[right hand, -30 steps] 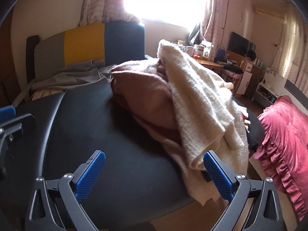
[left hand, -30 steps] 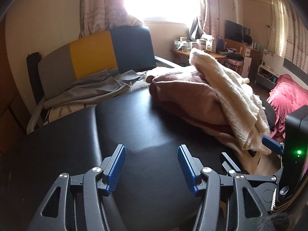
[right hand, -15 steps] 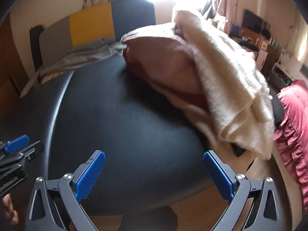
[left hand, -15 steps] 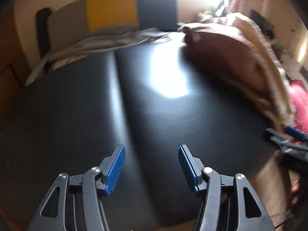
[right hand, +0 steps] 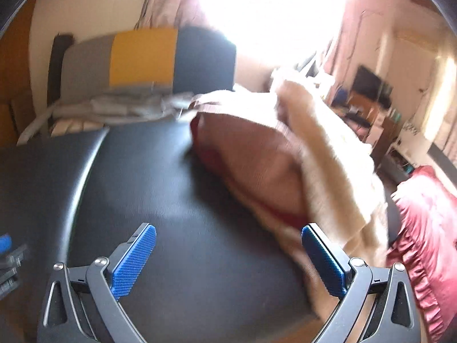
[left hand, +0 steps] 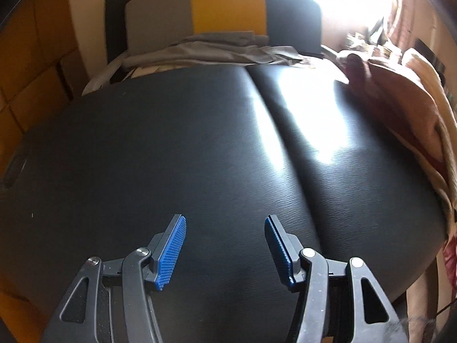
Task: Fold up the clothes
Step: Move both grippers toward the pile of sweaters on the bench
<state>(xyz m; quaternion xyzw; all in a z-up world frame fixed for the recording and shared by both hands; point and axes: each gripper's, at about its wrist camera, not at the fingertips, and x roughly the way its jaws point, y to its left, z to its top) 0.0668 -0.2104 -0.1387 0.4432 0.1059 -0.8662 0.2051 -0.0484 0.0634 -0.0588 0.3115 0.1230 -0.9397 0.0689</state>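
Since the earlier frames both views have swung: the left tongs (left hand: 225, 247) now look down on bare black tabletop (left hand: 200, 148), and the clothes pile has slid to that view's 3 o'clock edge, while the right view has lifted again toward the window and gone blurred. Both tongs are spread and hold nothing; the right tongs (right hand: 228, 260) gape wider than the left.

Nearest, the padded tabletop lies open from 6 o'clock up past the centre seam (left hand: 274, 120), with its near-right edge curving away at 4 o'clock. In the right view the tip of the left tongs shows at 8 o'clock. At 2 o'clock from the right tongs, a maroon garment (right hand: 257, 165) lies under a cream knit (right hand: 334, 171) that hangs over the tabletop's right edge. Beyond, at 11 o'clock, a grey cloth (right hand: 122, 108) rests against the grey, yellow and dark chair back (right hand: 142, 57). No writing is legible.
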